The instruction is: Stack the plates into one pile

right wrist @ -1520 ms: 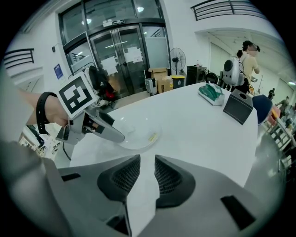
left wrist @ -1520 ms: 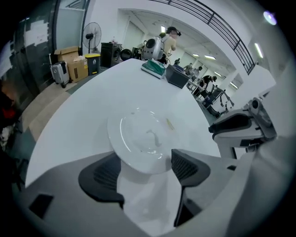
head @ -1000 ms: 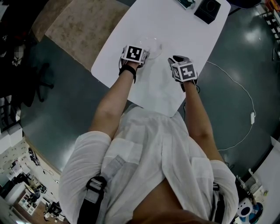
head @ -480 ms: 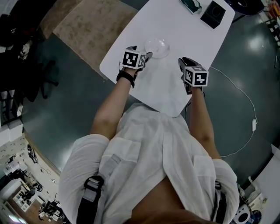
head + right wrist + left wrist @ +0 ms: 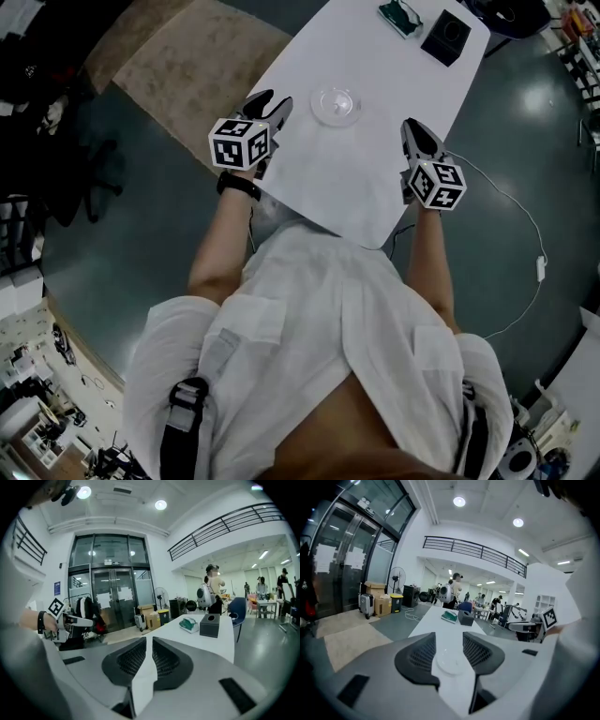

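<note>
While held above 1 white table [image 5: 356,178], flanking 1 pile of clear plates [image 5: 336,105] near its middle: left gripper [image 5: 270,101] empty, half spread; right gripper [image 5: 414,129] empty, almost pressed together; both just closing. Beyond, 1 green item [image 5: 400,14], 1 black box [image 5: 444,37].

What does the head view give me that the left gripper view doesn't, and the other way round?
Head view only: the person's arms and shirt, and the cable on the floor right of the table. Left gripper view only: a fan, a suitcase, and a look along the left gripper: jaws apart, nothing between them, though they have just been closing. Both: the plates on the table, the green item and the black box.
</note>
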Tool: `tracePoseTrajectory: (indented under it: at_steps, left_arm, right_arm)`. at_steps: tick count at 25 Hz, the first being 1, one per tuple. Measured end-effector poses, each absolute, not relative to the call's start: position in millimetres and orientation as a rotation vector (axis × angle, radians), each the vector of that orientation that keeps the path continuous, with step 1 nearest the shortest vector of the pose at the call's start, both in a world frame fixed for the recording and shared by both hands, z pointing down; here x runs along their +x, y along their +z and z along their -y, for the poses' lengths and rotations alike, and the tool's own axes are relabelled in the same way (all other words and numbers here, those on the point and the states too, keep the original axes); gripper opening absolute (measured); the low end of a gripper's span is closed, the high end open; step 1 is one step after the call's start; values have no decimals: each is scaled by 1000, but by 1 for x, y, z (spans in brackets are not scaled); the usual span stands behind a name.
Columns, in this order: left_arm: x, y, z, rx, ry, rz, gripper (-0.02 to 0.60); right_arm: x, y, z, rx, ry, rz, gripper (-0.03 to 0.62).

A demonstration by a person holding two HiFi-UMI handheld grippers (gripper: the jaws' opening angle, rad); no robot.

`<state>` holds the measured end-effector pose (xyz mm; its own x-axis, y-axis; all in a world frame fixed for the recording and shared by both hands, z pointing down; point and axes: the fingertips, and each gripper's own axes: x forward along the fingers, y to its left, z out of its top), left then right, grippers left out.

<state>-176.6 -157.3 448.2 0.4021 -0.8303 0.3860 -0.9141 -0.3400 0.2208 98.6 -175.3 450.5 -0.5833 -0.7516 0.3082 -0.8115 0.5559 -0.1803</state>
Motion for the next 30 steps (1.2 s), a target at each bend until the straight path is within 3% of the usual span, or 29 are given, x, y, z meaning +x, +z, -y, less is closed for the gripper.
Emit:
tracePoseTrajectory:
  at_steps: [8, 19, 30]
  left_arm:
    - [-190, 384, 121, 2458, 117, 1578, 31]
    - [-233, 320, 76, 2617, 21, 1696, 28]
    - [-230, 299, 62, 2666, -34, 1665, 28]
  right_arm:
    - [124, 386, 143, 1426, 228, 2711, 48]
    - [128, 321, 103, 1506, -11, 2800, 48]
    - [130, 289, 82, 1555, -199, 2743, 26]
